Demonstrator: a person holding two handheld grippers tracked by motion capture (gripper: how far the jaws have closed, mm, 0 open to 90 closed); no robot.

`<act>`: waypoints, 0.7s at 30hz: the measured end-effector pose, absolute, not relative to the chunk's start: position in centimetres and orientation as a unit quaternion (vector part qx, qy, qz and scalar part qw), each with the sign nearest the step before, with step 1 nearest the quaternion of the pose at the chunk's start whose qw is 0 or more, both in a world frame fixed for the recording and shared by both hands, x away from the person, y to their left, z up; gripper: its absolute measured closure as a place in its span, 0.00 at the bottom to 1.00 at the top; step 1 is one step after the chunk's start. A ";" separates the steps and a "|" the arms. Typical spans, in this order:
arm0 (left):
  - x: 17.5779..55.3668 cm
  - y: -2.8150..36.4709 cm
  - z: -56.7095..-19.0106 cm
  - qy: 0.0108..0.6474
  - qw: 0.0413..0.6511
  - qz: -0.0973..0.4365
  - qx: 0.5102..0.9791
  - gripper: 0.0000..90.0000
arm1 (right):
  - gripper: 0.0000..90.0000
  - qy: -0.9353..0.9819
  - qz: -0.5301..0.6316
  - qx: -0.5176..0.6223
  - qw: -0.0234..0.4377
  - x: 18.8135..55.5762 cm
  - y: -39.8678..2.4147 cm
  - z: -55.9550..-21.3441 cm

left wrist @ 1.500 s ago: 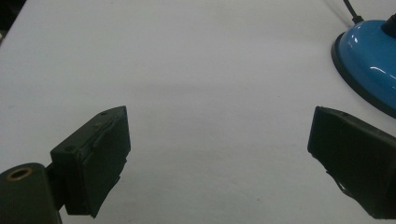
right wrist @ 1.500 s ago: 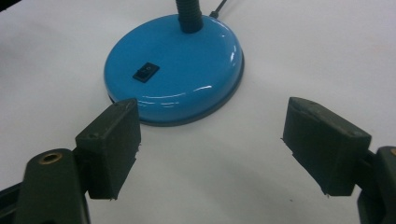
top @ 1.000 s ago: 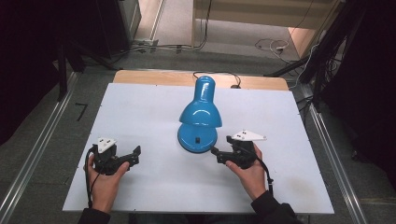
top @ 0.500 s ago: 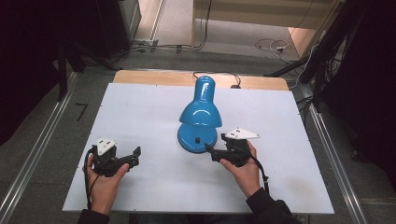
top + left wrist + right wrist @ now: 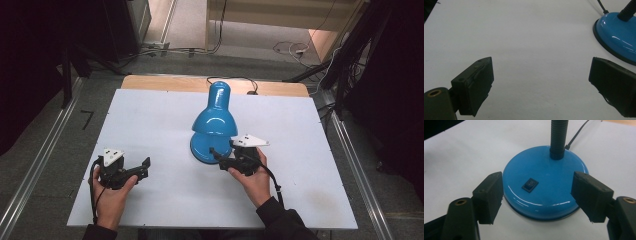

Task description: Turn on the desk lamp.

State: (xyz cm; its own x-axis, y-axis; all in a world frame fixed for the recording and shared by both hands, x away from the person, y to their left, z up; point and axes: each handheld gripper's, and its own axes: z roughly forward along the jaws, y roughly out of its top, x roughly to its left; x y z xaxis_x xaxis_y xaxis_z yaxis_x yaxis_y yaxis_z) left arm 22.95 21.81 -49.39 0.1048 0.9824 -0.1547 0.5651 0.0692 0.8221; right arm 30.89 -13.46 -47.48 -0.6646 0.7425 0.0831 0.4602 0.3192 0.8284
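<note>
My right gripper (image 5: 536, 200) gapes wide around the blue lamp base (image 5: 544, 180). My left gripper (image 5: 541, 85) hangs wide over the bare table (image 5: 524, 30).

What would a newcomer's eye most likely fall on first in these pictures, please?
Most likely the bright blue desk lamp in the middle of the white table, its shade bent over its round base. Next, the right gripper, jaws open on either side of that base, where a small black rocker switch sits.
</note>
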 end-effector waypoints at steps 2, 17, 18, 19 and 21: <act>23.0 21.9 -49.4 0.617 0.395 0.263 0.628 0.07 | 0.41 0.796 0.448 0.374 0.159 31.1 -13.0 -47.7; 22.9 22.0 -49.4 0.616 0.397 0.263 0.628 0.07 | 0.97 0.789 0.459 0.386 0.134 32.4 -11.9 -48.7; 22.9 22.0 -49.4 0.616 0.397 0.263 0.628 0.07 | 0.97 0.789 0.459 0.386 0.133 32.4 -11.8 -48.8; 23.0 22.1 -49.4 0.616 0.396 0.262 0.629 0.07 | 0.97 0.791 0.459 0.383 0.130 32.4 -11.8 -48.9; 23.0 22.1 -49.5 0.616 0.396 0.260 0.629 0.07 | 0.97 0.789 0.465 0.383 0.122 32.4 -11.5 -49.0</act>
State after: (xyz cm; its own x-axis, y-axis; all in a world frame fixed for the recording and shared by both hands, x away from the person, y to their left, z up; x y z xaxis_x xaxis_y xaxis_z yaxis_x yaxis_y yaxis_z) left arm 23.03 22.12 -49.47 0.1060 0.9813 -0.1606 0.5693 0.0725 0.8189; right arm 32.42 -11.55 -49.02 -0.6772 0.7175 0.1632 0.4898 0.2740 0.8276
